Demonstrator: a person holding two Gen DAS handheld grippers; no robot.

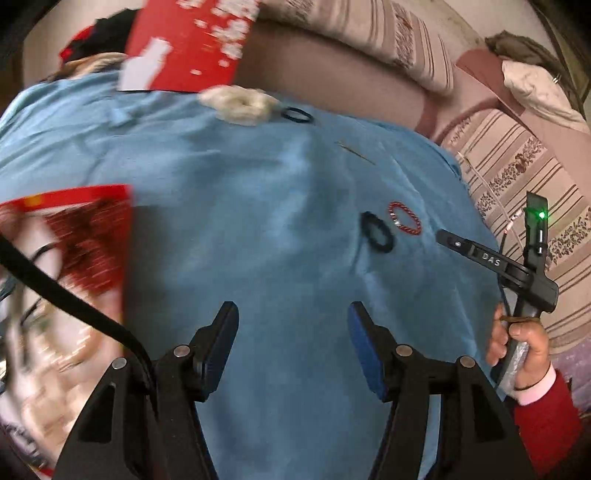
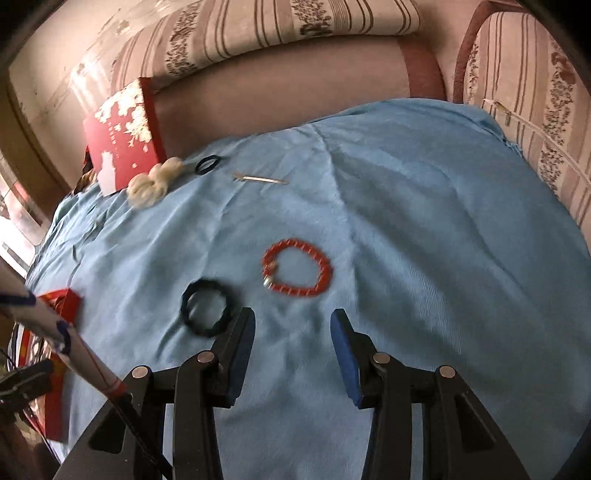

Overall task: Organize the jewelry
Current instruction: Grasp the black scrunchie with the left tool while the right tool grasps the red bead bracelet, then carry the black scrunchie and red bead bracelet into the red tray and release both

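Showing a blue cloth [image 2: 406, 206] spread before a striped sofa [image 2: 258, 22], with jewelry scattered on it. Right gripper [image 2: 293, 354]: jaws wide apart, holding nothing, poised just short of the red bracelet [image 2: 297, 267]. A black hair tie [image 2: 205, 308] lies just beside the bracelet, close to the left fingertip [image 2: 243, 325]. Farther off, near the cloth's far edge, lie a metal pin [image 2: 260, 180], a second black tie [image 2: 207, 164] and a white scrunchie [image 2: 155, 181], the last beside a red box lid [image 2: 122, 140]. Left gripper [image 1: 293, 332]: jaws likewise wide and empty, over bare cloth, well short of the bracelet [image 1: 404, 222] and tie [image 1: 376, 232]. An open red box [image 1: 66, 236], blurred, sits at its left. The right hand [image 1: 517, 343] grips its tool's handle at the cloth's right edge.
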